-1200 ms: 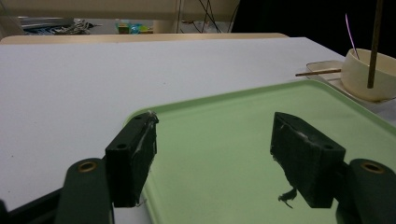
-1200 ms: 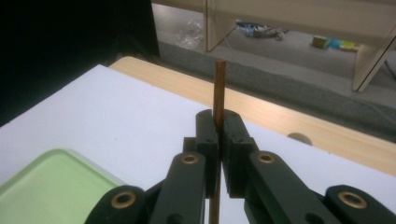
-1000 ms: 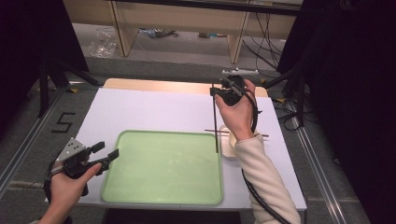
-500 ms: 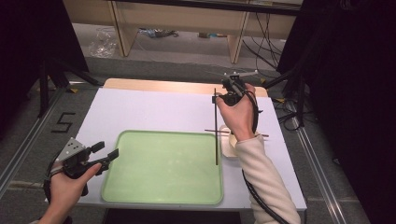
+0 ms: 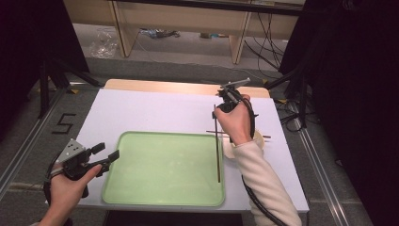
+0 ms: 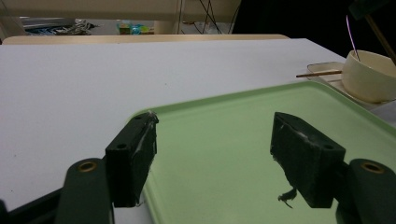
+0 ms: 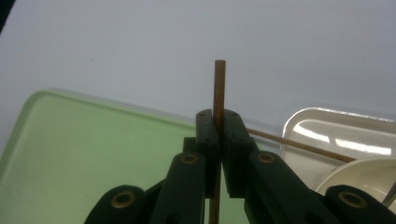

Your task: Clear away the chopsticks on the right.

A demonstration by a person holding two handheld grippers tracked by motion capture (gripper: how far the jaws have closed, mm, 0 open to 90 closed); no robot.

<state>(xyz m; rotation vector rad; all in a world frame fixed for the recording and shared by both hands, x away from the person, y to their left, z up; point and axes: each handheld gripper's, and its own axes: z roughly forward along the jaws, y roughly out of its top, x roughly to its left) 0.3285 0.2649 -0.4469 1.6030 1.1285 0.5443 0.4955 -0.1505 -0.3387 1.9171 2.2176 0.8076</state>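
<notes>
A: Since a second ago the right gripper (image 5: pixel 217 113) has come down, and the chopstick (image 5: pixel 218 150) it carries now hangs with its lower tip over the right part of the green tray (image 5: pixel 141 193), close to the surface.

B: The grip itself?

A: Jaws pinched tight on the stick near its top; in the right gripper view a short stub (image 7: pixel 219 88) pokes out above the pads. The left gripper (image 5: pixel 106 153) waits with jaws spread wide and nothing between them, at the tray's left edge.

B: What could go wrong?

A: My guess: held so high, the long stick can pivot in the pads. If the tip lands first it may twist loose and roll off onto the table (image 5: pixel 155 110).

B: Count things for me.

A: Two chopsticks, one held and one lying (image 5: pixel 221 132) across a small white dish (image 6: pixel 322 70) beside the tray. One cream bowl (image 6: pixel 371 74), one tray, two grippers.
</notes>
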